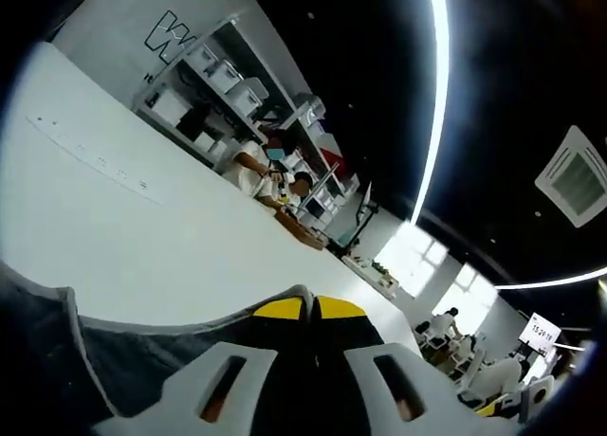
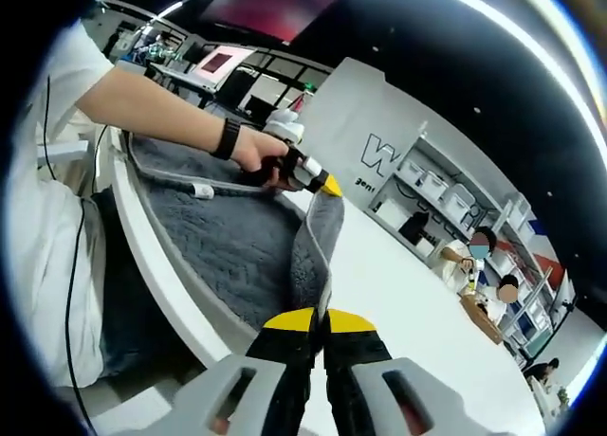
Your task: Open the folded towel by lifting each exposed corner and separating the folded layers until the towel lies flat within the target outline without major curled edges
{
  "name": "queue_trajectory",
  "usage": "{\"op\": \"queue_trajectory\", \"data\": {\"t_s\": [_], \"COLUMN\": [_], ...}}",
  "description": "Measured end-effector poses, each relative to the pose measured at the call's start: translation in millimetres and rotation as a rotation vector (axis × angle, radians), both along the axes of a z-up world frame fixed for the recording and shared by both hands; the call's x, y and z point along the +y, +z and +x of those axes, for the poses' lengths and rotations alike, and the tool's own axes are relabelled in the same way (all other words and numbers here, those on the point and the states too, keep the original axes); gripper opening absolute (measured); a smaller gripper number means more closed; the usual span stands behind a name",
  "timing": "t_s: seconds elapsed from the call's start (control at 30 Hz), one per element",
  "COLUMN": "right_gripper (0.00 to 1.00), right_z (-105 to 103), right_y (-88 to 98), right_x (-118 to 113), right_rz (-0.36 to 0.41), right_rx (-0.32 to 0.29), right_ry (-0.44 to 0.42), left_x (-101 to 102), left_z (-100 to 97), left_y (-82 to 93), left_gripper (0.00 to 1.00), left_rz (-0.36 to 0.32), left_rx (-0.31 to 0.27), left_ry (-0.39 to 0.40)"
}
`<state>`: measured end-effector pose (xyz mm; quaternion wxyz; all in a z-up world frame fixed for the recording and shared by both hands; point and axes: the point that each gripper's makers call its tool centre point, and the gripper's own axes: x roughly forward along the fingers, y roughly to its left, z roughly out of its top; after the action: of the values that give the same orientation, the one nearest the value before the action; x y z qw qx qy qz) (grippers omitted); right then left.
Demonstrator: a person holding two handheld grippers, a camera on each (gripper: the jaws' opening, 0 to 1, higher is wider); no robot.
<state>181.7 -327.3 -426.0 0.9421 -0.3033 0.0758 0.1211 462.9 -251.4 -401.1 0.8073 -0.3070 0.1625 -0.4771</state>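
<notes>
The grey towel (image 2: 228,237) lies on the white table (image 2: 408,294), with one edge pulled up into a taut strip (image 2: 322,237). My right gripper (image 2: 319,320), with yellow-tipped jaws, is shut on the near end of that strip. The left gripper (image 2: 324,184), held in a person's hand (image 2: 261,156), pinches the strip's far end. In the left gripper view the left gripper (image 1: 309,307) is shut on the towel's pale hem, and the grey towel (image 1: 104,355) hangs away to the lower left over the white table (image 1: 142,227).
The person's forearm with a black wristband (image 2: 226,138) reaches over the towel, with a white shirt (image 2: 43,218) at the left. The table's near rim (image 2: 156,265) curves beside the towel. Far off stand shelves with boxes (image 1: 218,85) and seated people (image 2: 488,270).
</notes>
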Motion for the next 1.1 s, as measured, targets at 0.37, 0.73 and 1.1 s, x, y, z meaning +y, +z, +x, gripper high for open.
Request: {"op": "queue_trajectory", "data": {"t_s": [0.37, 0.73, 1.1], "right_gripper": [0.0, 0.0, 0.0], "right_z": [-5.2, -10.9, -14.1], "right_y": [-5.3, -14.1, -25.1], "right_x": [-9.7, -21.8, -21.4], "right_rz": [-0.034, -0.05, -0.085], "right_rx": [0.041, 0.082, 0.139], "right_ry": [-0.013, -0.02, -0.005], "left_x": [-10.7, -26.0, -42.7], "left_z": [-1.2, -9.0, -13.0], "left_y": [5.2, 6.9, 8.5], "left_gripper": [0.01, 0.02, 0.02], "left_rz": [-0.007, -0.005, 0.012], "left_rx": [-0.009, -0.025, -0.025], "left_ry": [0.002, -0.018, -0.028]}}
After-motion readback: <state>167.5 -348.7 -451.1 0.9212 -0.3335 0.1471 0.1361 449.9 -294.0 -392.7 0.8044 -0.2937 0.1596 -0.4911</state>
